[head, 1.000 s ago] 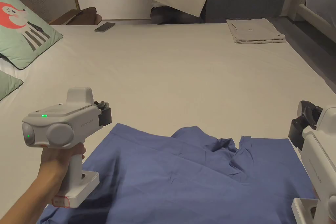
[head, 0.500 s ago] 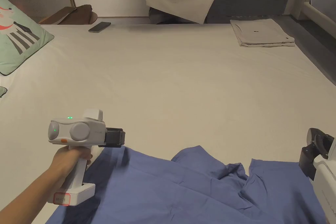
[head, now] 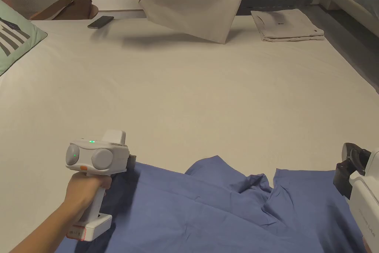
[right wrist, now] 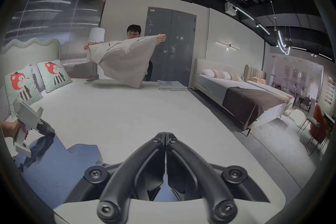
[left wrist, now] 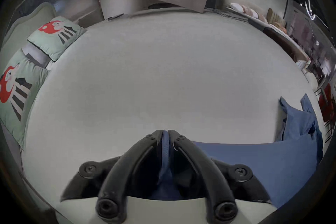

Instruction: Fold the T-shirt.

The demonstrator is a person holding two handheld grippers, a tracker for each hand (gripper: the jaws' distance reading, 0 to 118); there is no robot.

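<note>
- The blue T-shirt, a thin, soft, creased cloth, is lying across the bottom of the head view on the smooth pale sheet of the bed, its long axis running left to right, with a bunched, wrinkled dip near the middle of its far edge.
- The left tool is sitting at the shirt's far left corner; in the left gripper view its black curved jaws are pinching a strip of blue cloth between them.
- The left hand is gripping the white pistol-shaped handle from below, forearm coming in from the lower left corner, tool body level.
- The right tool is showing its jaws pressed together in the right gripper view, tips meeting over bare sheet; whether they are nipping any cloth I cannot tell.
- At the top of the head view a beige cloth is hanging in the air above the bed, beside a folded beige garment at the upper right.
</note>
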